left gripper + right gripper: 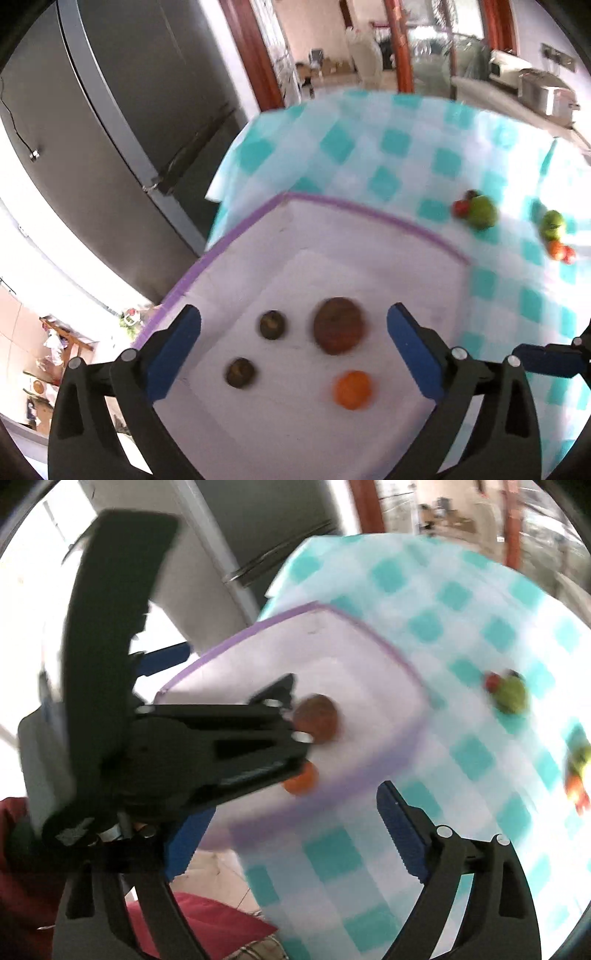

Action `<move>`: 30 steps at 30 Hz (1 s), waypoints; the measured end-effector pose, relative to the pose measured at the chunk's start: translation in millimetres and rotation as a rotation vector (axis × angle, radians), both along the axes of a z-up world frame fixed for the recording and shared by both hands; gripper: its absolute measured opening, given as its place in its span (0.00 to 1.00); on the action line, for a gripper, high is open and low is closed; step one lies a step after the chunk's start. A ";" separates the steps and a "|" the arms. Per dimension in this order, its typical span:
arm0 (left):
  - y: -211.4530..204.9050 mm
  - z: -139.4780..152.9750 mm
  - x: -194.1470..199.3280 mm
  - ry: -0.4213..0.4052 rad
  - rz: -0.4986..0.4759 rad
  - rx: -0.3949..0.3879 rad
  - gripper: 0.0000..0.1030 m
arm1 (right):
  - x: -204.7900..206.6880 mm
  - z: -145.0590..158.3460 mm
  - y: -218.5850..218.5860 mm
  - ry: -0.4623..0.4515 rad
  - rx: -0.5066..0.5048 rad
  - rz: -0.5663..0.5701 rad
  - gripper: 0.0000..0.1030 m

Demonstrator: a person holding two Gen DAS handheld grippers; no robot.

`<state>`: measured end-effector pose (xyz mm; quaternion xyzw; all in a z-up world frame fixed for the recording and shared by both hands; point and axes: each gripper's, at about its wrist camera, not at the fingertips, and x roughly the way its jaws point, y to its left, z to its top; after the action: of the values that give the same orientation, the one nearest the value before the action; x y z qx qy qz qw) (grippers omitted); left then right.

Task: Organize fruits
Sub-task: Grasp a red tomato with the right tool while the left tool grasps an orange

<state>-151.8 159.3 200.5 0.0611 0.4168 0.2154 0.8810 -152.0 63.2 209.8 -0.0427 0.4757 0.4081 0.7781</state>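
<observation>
Both the left tongs [293, 354] and right tongs [291, 834] spread empty; beyond the tray [369, 214], the green fruit [482, 212] looks firm, smooth, roll-prone—pinch across its widest middle.

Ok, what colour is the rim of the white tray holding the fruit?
Purple rim on the white square tray, clearest in the left wrist view.

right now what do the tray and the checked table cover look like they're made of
Tray: probably moulded plastic, matte white with a purple rim and rounded corners. Table cover: thin cloth or plastic sheet, teal-and-white checks, draping over the edge; blur leaves it open.
</observation>
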 end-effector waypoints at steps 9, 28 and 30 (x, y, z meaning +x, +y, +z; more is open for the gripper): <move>-166.3 -27.3 -19.4 0.024 -0.260 0.005 0.98 | -36.5 -44.5 -148.5 0.022 -0.015 -0.237 0.85; -263.6 -101.4 12.9 0.264 -0.465 -0.219 0.98 | -4.6 -140.6 -274.9 -0.057 -0.279 -0.514 0.68; -253.7 -107.4 27.4 0.264 -0.446 -0.224 0.98 | 9.8 -140.2 -267.8 -0.106 -0.324 -0.491 0.64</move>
<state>-124.4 -94.4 93.0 0.0813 0.5253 -0.0411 0.8460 -142.2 -204.6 69.6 -0.0713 0.4892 0.1236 0.8604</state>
